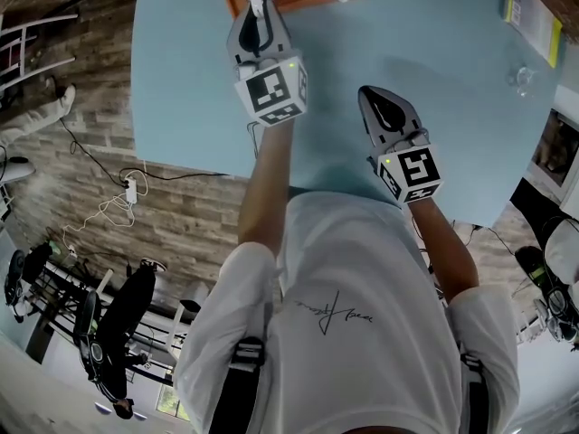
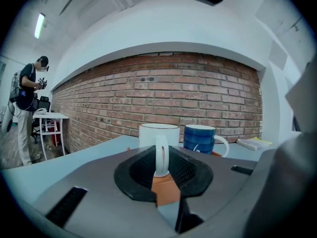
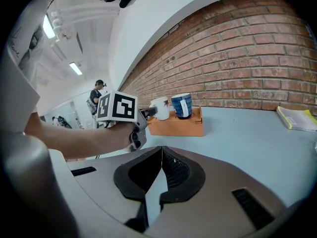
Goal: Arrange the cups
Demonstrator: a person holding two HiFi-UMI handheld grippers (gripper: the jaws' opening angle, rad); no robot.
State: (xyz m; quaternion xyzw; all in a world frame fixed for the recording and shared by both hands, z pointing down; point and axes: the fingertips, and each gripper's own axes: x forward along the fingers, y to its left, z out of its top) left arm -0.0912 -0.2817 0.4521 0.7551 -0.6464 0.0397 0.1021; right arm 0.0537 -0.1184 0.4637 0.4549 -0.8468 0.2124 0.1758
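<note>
**Pale blue table by a brick wall — left claw on the white mug's handle**

Pale blue table, with a brick wall behind it. An orange tray sits at the table's far edge with two mugs in it. The white mug is on the left and the blue mug just beside it on the right, and both are upright. The left gripper reaches to the tray, its jaws narrow and clamped on the white mug's handle, which points back at the person. The right gripper hangs over bare table, well apart from the tray, with its jaws pressed together and nothing between them. A yellow booklet lies near the table's right edge. Another person stands far off on the left — small in the left gripper view.
</note>
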